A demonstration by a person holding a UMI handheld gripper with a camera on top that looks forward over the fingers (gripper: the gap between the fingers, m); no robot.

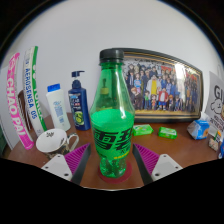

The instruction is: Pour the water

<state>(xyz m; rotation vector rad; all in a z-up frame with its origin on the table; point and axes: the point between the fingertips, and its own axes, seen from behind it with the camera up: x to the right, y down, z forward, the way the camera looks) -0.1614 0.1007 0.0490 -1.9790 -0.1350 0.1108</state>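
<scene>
Hand-held gripper: both pink pads press the lower body of the green bottle, pinching it between the fingers. Bottle upright, black cap on, above the wooden counter. Beyond it, a framed group photo leans at the wall. Left of the bottle: blue pump bottle, white bottle, white cup. Right: two small green packets.

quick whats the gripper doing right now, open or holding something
Gripper: shut on the green bottle, one pad pressing on each side of its lower body; the bottle is upright and capped.
</scene>
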